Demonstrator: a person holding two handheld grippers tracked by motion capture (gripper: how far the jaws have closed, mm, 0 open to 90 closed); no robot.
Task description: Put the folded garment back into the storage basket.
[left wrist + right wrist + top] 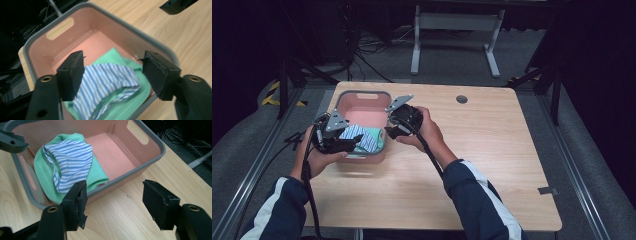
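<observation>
A pink bin with a grey rim (362,93) (140,26) (160,150) stands on the wooden table's left half. Inside its near end lies a blue-and-white striped cloth (351,134) (107,77) (72,160) on top of a green cloth (375,138) (112,56) (42,165). My left gripper (348,145) (113,71) hovers open over the bin's near end, above the striped cloth and holding nothing. My right gripper (391,131) (115,200) is open beside the bin's right wall, over the table, with nothing between its jaws.
The wooden table (492,145) stretches bare to the right, with a round cable hole (462,99) near its far edge. A white desk frame (457,30) and cables lie on the floor beyond. Dark stands flank the table.
</observation>
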